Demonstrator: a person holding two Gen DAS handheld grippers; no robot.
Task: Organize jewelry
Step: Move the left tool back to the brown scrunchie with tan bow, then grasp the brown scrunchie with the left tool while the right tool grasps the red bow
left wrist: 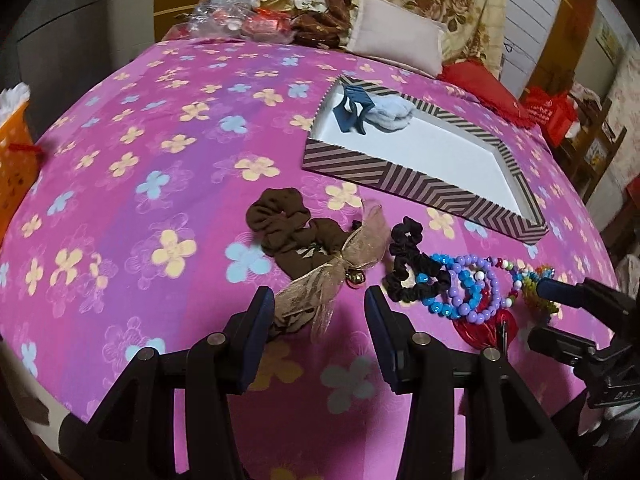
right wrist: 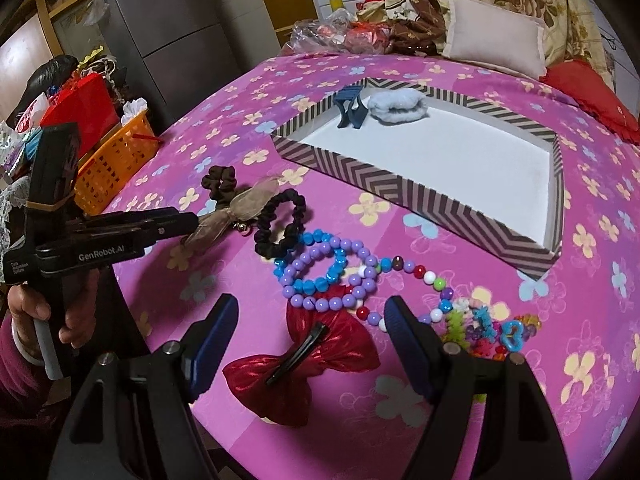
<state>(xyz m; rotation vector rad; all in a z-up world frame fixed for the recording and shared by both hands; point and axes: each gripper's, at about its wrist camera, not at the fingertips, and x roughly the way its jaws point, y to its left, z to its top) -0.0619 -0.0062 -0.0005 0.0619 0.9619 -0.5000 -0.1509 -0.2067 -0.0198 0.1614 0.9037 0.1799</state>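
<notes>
Blue rubber pads line both pairs of jaws, and both pairs stand wide with nothing pressed between them. The left gripper point(left wrist: 316, 312) hangs low over the gauzy beige ribbon bow point(left wrist: 332, 280) with its small gold bell point(left wrist: 355, 278), the ribbon's tail reaching into the gap between the fingers but clear of the pads; the bow is tied to a brown scrunchie point(left wrist: 280, 232) that lies just beyond it on the pink flowered bedspread point(left wrist: 120, 152). The right gripper point(right wrist: 310, 324) hovers above a shiny red bow hair clip point(right wrist: 300, 364), whose dark metal clip faces up, and neither pad touches it. Just past the red bow lie coiled purple and blue bead bracelets point(right wrist: 320, 276), overlapping its upper edge, with a multicoloured bead string point(right wrist: 420, 276) trailing off to the right toward a small heap of bright plastic charms point(right wrist: 496, 332) beside the right finger. A black scrunchie point(right wrist: 280, 224) sits behind the bracelets, touching them, between the beads and the ribbon bow. Farther back stands a shallow chevron-striped box point(right wrist: 400, 192) with a white floor, holding a dark blue claw clip point(right wrist: 350, 110) and a pale blue fluffy scrunchie point(right wrist: 396, 108) side by side in its far corner. In the right wrist view a person's hand point(right wrist: 40, 312) grips the left tool's handle at the left edge, in front of an orange basket point(right wrist: 112, 168).
</notes>
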